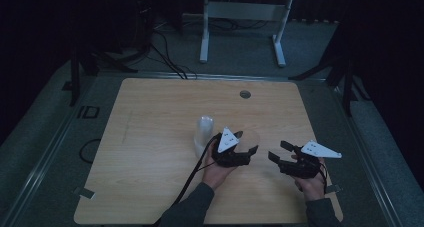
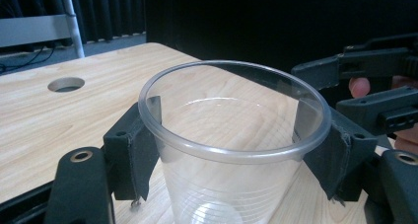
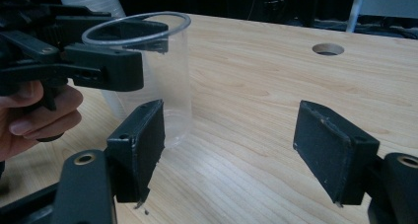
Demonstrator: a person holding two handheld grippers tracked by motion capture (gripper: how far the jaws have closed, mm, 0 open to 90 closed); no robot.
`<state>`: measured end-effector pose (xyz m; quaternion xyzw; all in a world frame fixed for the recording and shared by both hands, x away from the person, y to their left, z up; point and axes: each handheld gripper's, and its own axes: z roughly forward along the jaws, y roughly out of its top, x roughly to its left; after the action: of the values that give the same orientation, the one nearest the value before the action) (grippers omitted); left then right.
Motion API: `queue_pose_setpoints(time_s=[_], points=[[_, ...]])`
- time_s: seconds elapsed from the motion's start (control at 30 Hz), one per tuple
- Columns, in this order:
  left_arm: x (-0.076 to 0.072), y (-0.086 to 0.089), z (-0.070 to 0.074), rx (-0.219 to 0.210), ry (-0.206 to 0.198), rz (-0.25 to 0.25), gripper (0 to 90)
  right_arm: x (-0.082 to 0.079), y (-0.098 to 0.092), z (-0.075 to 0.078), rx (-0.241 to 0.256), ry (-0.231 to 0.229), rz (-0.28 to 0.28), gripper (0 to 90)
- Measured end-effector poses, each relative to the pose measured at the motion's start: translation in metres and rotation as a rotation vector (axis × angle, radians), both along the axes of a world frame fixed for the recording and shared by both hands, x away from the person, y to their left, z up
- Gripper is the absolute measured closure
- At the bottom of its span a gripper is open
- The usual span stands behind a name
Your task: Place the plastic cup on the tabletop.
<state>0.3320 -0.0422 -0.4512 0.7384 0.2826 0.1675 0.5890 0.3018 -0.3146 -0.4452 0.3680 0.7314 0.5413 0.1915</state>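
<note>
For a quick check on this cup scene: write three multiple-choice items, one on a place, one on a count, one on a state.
1. Where is the clear cup?
A. between the left gripper's jaws
B. lying by the table's hole
C. on the floor

2. How many round holes show in the table top?
A. one
B. two
C. three

3. How does the right gripper stand?
A. shut on the cup
B. open, holding nothing
C. shut on a cable

Answers: 1 A, the left gripper has a pad on each side of the cup's wall. 2 A, a single hole sits near the far edge. 3 B, its jaws stand wide apart over bare wood.
</note>
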Motion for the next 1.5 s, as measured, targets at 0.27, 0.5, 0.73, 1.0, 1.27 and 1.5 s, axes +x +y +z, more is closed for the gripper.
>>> queue_pose_setpoints(time_s=[0.27, 0.5, 0.73, 1.0, 1.27, 1.5], points=[[0.000, 0.003, -0.005, -0.001, 0.011, 0.002, 27.8, 0.000, 0.001, -0.001, -0.006, 0.000, 0.004, 27.5], [-0.001, 0.003, -0.009, 0.002, 0.015, -0.001, 27.8, 0.000, 0.000, -0.001, -0.003, 0.000, 0.002, 27.5], [-0.001, 0.002, -0.012, 0.003, 0.017, 0.000, 27.7, -0.001, 0.000, 0.000, -0.002, -0.001, 0.000, 27.5], [-0.001, 0.003, -0.017, 0.004, 0.026, 0.009, 27.7, -0.001, -0.001, 0.000, -0.003, 0.000, 0.000, 27.5], [0.000, 0.004, -0.022, 0.014, 0.033, 0.012, 27.7, -0.001, -0.001, -0.001, -0.003, 0.000, 0.000, 27.5], [0.000, 0.005, -0.026, 0.020, 0.035, 0.015, 27.7, -0.001, 0.000, -0.001, -0.005, 0.001, 0.002, 27.5]])
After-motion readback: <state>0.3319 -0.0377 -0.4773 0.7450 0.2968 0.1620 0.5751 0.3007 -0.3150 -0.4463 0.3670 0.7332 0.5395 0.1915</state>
